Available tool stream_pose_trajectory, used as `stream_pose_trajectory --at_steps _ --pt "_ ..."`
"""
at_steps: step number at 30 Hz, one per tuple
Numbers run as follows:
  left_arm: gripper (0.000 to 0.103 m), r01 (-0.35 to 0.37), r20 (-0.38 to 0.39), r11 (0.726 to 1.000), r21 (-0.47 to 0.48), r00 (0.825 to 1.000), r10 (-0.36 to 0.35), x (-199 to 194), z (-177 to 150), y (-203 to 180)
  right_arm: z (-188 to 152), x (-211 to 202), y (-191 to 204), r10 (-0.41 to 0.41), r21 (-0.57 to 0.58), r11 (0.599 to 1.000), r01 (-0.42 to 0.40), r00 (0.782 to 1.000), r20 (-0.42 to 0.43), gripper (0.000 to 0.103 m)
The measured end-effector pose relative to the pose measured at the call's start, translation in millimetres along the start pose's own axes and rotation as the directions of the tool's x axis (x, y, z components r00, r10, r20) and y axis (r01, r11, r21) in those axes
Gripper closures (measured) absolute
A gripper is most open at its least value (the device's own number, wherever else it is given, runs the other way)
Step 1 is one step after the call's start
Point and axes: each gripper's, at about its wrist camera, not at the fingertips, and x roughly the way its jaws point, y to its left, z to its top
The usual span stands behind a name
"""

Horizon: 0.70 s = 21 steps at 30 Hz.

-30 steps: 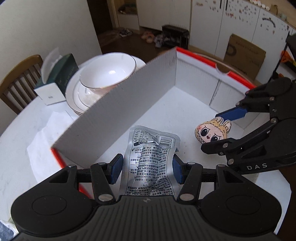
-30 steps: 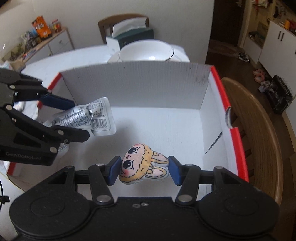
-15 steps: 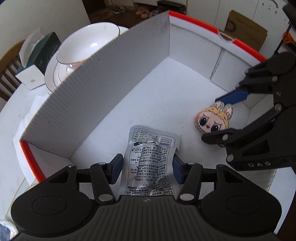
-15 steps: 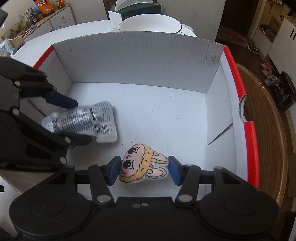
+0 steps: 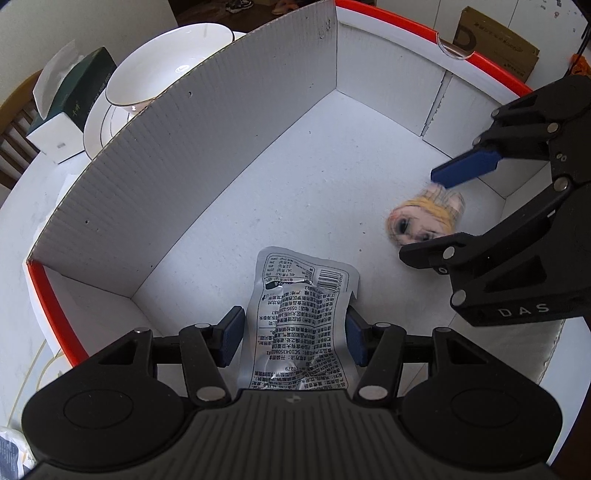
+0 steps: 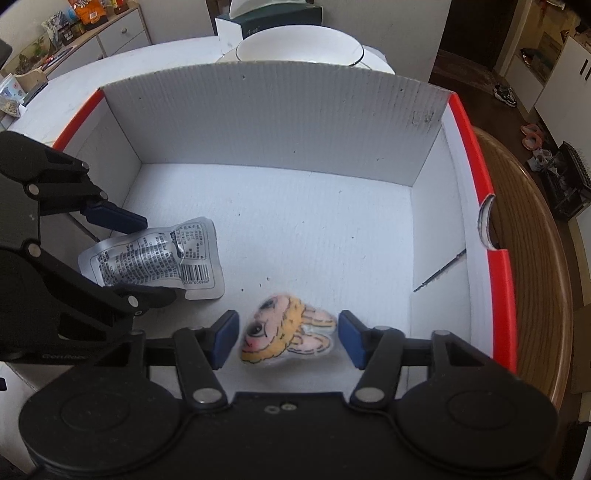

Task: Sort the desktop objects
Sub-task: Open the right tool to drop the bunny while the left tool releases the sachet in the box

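Note:
Both grippers reach into a white cardboard box with a red rim (image 5: 480, 55) (image 6: 495, 236). My left gripper (image 5: 291, 338) holds a silver foil packet (image 5: 299, 325) between its blue pads, low over the box floor; the packet also shows in the right wrist view (image 6: 155, 258). My right gripper (image 6: 288, 338) is open, its pads apart on either side of a small plush doll head with yellow hair (image 6: 288, 336). The doll is blurred and tilted and clear of both pads. In the left wrist view the doll (image 5: 424, 218) sits between the right gripper's fingers (image 5: 465, 170).
A white bowl on stacked plates (image 5: 162, 88) and a dark green tissue box (image 5: 70, 99) stand on the white table beyond the box's far wall. A wooden chair back (image 6: 532, 266) curves along the box's right side. A side cabinet with snacks (image 6: 92, 26) stands at the far left.
Both grippers moved down into the box. The right gripper's pads have spread and let go of the doll, which has tipped and dropped. The left gripper still holds the packet.

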Motion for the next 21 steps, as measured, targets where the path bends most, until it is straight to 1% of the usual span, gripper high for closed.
stream_pose_trajectory --at_steps 2,4,5,6,7,10,13,16,17,18,21 --pt "0.046 -0.001 -0.002 1.0 -0.007 1.0 0.001 -1.0 -1.1 0.6 0.1 -2.7 -0.3 0.001 -0.003 1.0 -0.001 1.0 0.008 0.033" --pt "0.045 -0.001 0.002 1.0 -0.012 1.0 0.001 -2.8 -2.1 1.3 -0.9 -4.9 -0.6 -0.002 -0.006 1.0 0.002 1.0 0.009 0.033" --pt "0.042 0.0 0.006 1.0 -0.011 1.0 0.0 -3.8 -2.8 1.5 -1.6 -6.5 -0.5 0.001 -0.006 1.0 -0.001 1.0 0.011 0.03" --pt "0.038 -0.004 0.009 1.0 -0.01 1.0 0.004 -4.8 -3.8 1.7 -1.9 -8.2 -0.8 0.004 -0.007 1.0 -0.004 1.0 0.015 0.029" --pt "0.036 -0.008 0.014 1.0 -0.01 1.0 0.008 -5.9 -5.0 2.2 -2.2 -10.4 -1.1 0.011 -0.006 1.0 -0.011 1.0 0.018 0.029" --pt "0.035 0.0 0.031 1.0 -0.024 1.0 0.001 -10.4 -8.4 5.7 -4.3 -19.7 -0.6 0.021 -0.005 1.0 -0.02 0.999 0.04 0.027" --pt "0.035 0.007 0.055 0.999 -0.034 0.998 -0.005 -17.1 -5.9 7.2 -4.5 -30.3 -1.7 0.031 -0.008 0.999 -0.031 0.997 0.07 0.023" --pt "0.032 0.023 0.082 0.999 -0.042 0.996 -0.019 -23.9 -7.1 9.8 -4.3 -39.9 -4.1 0.038 -0.012 0.999 -0.037 0.994 0.099 0.018" --pt "0.032 0.024 0.093 0.999 -0.044 0.995 -0.02 -23.0 -10.4 7.2 -4.6 -43.6 -3.7 0.035 -0.018 0.999 -0.033 0.993 0.113 0.015" --pt "0.031 0.025 0.103 0.999 -0.046 0.995 -0.02 -25.5 -7.1 0.6 -4.5 -47.2 -3.5 0.033 -0.026 0.999 -0.031 0.992 0.124 0.014" --pt "0.024 0.035 0.132 0.998 -0.06 0.991 -0.027 -32.4 -7.3 -0.5 -5.0 -56.8 -4.4 0.046 -0.03 0.999 -0.042 0.987 0.153 0.014"
